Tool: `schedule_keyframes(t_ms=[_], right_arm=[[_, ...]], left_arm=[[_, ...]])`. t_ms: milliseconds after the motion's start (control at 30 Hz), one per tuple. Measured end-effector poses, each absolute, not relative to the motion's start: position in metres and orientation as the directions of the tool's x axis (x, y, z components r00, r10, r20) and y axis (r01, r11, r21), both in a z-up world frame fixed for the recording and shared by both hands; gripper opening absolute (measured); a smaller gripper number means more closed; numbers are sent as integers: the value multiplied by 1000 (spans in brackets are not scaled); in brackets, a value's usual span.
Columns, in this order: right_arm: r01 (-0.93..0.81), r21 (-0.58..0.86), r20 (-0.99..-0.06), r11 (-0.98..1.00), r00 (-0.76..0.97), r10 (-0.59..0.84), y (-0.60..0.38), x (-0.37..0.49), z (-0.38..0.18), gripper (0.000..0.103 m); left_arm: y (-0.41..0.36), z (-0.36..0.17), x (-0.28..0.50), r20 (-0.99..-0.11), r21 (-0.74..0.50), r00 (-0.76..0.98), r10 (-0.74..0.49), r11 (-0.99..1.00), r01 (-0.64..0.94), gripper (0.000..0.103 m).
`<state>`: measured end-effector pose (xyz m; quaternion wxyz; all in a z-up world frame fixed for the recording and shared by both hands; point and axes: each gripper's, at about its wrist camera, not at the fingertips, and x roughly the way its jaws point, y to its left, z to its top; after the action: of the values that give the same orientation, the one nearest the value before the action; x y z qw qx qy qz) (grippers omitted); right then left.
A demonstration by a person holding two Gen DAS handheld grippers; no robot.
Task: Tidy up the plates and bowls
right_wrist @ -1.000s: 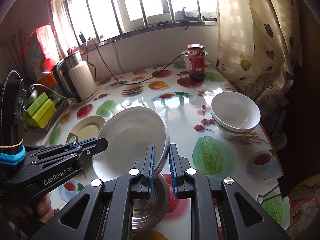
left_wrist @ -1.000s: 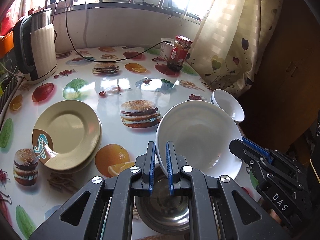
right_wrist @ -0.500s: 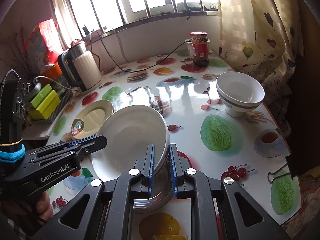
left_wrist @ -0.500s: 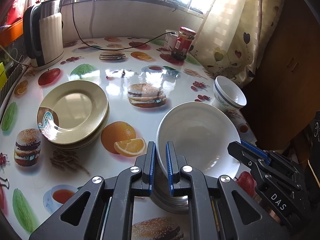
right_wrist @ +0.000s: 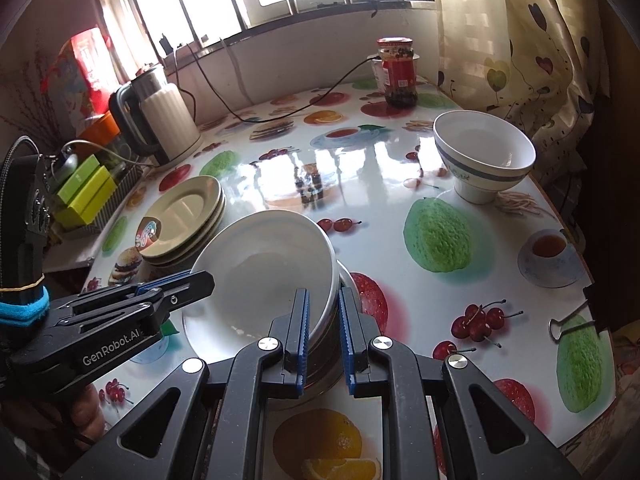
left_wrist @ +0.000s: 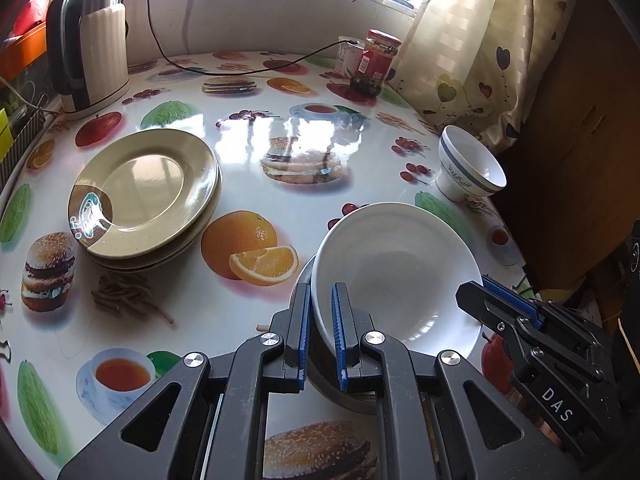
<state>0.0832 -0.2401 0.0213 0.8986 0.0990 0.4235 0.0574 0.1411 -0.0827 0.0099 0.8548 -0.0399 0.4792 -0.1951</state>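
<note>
The tabletop point(left_wrist: 248, 148), glossy under a fruit-and-burger print, carries everything. Biggest of the dishes is the white bowl point(left_wrist: 400, 272) I hold between both hands, at the near edge and tilted over a steel bowl point(right_wrist: 328, 364) that sits on the tabletop beneath it. My left gripper point(left_wrist: 320, 336) is nearly closed, its pads pinching the bowl's rim on the near left; my right gripper point(right_wrist: 323, 338) is just as narrow, clamped on the rim at the opposite side. The white bowl looks like glazed ceramic: stiff, smooth, likely slippery in rubber pads and ready to chip if it knocks the steel. I judge it fairly heavy for a thin rim pinch, so two opposite holds on the rim are the right places, and it should go down level rather than tilted.

To the left lies a stack of beige plates point(left_wrist: 148, 196); I count three rims in the right wrist view. Far right stands one footed bowl point(right_wrist: 484, 152) with a blue band, well apart from the rest. So: three plates, three bowls. At the back are one kettle point(left_wrist: 94, 44) and one red-lidded jar point(right_wrist: 398, 72).
</note>
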Motion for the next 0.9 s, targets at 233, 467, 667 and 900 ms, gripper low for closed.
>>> schedule_keyframes(t_ms=[233,467,667,900], right_arm=[[-13,234,-763,972,617,192,-240,84,14,15],[-16,233,-768,972,610,194,-239,84,12,15],[-15,235,-770,972,608,196,-238,84,9,17],[-9,236,-773,972,605,193,-238,83,7,17]], left_arm=[[-84,7,142,-811,-254,457,-365,923,288,11],[-81,2,141,-819,-260,442,-365,924,280,11],[-81,1,141,-820,-263,438,-367,923,282,11],[-82,1,140,-816,-268,440,-374,920,284,11]])
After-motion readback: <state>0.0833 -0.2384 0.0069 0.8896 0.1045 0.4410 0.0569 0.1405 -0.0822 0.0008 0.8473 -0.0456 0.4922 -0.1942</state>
